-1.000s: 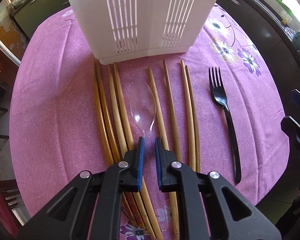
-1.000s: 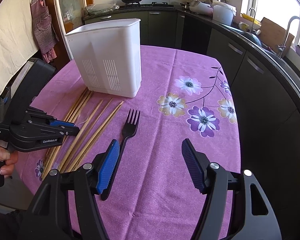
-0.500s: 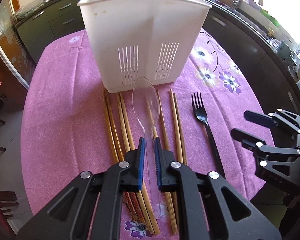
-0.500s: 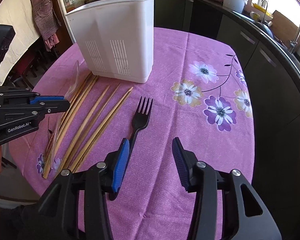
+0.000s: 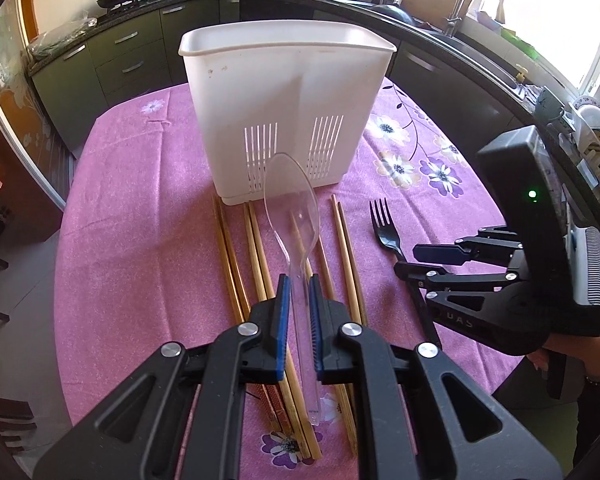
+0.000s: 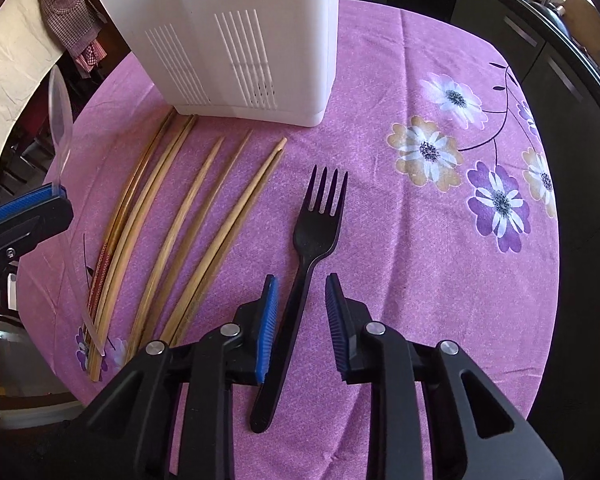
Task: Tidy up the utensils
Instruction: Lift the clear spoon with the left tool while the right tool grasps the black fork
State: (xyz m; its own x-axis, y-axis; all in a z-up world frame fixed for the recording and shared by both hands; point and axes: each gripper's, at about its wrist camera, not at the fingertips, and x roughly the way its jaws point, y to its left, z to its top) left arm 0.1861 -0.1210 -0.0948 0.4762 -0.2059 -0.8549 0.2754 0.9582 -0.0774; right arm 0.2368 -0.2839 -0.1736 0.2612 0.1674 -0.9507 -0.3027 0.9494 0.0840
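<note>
Closing right tool (image 6: 301, 300) straddles fork (image 6: 315, 236); tablecloth (image 6: 420, 280) open rightward.

My left black plastic two-finger gripper (image 5: 298, 294): ribbed blue pads (image 5: 282, 312), silver screw heads at the linkage pivots. My right black plastic two-finger gripper (image 6: 302, 298): same blue pads (image 6: 269, 312), pale raised lettering (partly hidden) on its frame, grey ribbed strip, green indicator light on its housing.

The only legible lettering is "DAS", pale on the black body of the right tongs (image 5: 418, 262), partly cut off.
</note>
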